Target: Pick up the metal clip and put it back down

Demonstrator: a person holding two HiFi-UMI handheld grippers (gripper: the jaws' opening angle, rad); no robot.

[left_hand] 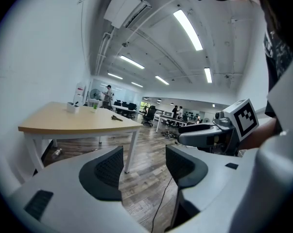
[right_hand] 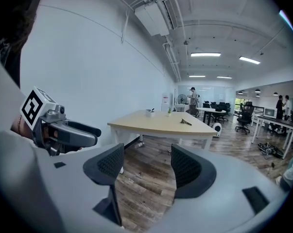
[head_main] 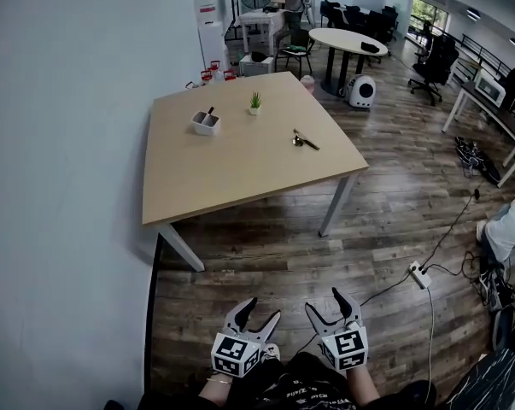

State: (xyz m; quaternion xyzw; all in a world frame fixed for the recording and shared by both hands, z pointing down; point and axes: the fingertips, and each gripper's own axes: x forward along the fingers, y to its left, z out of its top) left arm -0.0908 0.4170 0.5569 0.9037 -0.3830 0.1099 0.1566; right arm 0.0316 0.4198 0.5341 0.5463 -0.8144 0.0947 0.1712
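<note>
Left claw [head_main: 263, 309] and right claw [head_main: 325, 304] gape empty, well short of the table [head_main: 240, 173]

The metal clip [head_main: 305, 140] lies flat on the table near its right edge, with nothing touching it. Toward the table's far side stand a white two-part holder [head_main: 206, 123] and a small potted plant [head_main: 254, 102], both well apart from the clip. The two claws hang side by side over the wooden floor [head_main: 266, 246] on the table's near side. They point toward the table, each with its jaws spread wide and only floor showing between them.
</note>
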